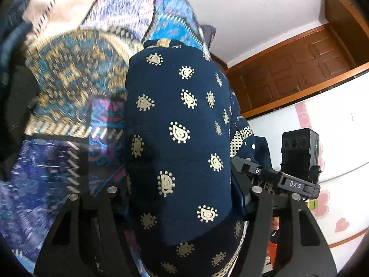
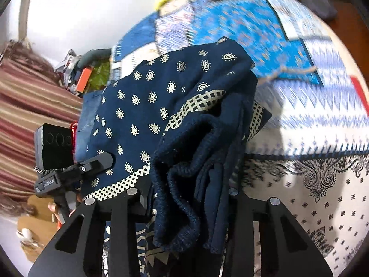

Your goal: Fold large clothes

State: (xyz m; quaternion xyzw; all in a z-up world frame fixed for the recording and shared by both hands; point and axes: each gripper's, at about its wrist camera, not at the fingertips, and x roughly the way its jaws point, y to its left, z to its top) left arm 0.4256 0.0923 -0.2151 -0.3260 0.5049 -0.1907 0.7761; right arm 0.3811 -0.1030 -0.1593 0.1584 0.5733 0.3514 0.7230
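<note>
A large navy garment with a cream paisley print and checkered cream trim hangs bunched between both grippers, lifted off the bed. My left gripper is shut on its fabric, which drapes over the fingers and hides the tips. In the right wrist view the same garment spreads across the middle, with a thick rolled hem bunched in my right gripper, which is shut on it. The other gripper shows in each view, at the right and at the left.
A blue, cream and gold patchwork bedspread lies under and behind the garment, also in the right wrist view. A brown wooden door and a white wall stand at the right. Clutter and a striped curtain lie at the left.
</note>
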